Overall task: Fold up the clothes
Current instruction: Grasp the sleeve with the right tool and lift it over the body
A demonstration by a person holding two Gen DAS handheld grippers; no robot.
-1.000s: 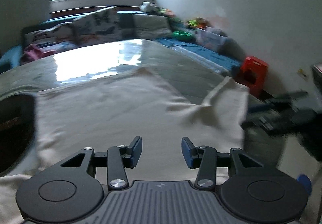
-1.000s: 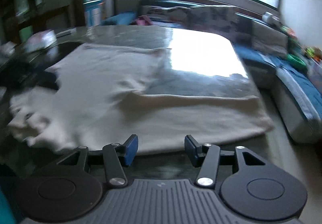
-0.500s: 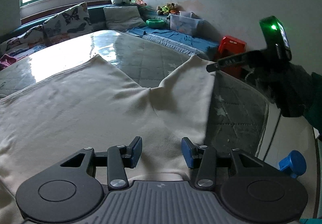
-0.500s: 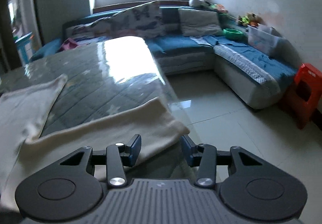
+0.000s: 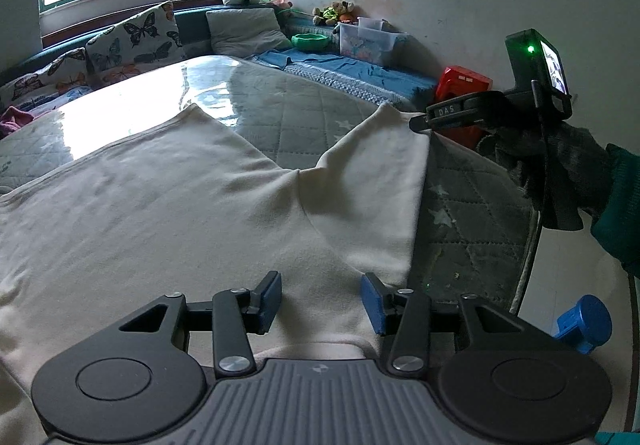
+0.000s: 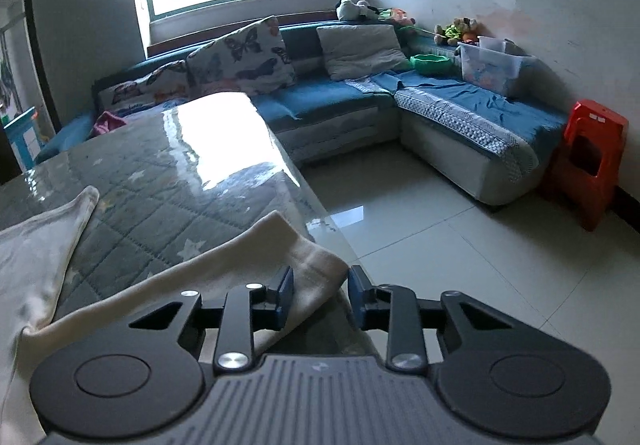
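Cream garment (image 5: 192,213): right gripper (image 6: 320,295) fingers closing around its sleeve cuff; left gripper (image 5: 320,299) fingers parted above it.

Quilted table (image 5: 460,205) w/ cream garment (image 5: 180,213) spread flat.

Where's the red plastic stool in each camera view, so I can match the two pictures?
Left wrist view: the red stool is at upper right, against the wall, partly behind the right gripper.
Right wrist view: the red stool stands at the right edge on the tiled floor.
Shared landmark: the green bowl on the sofa.
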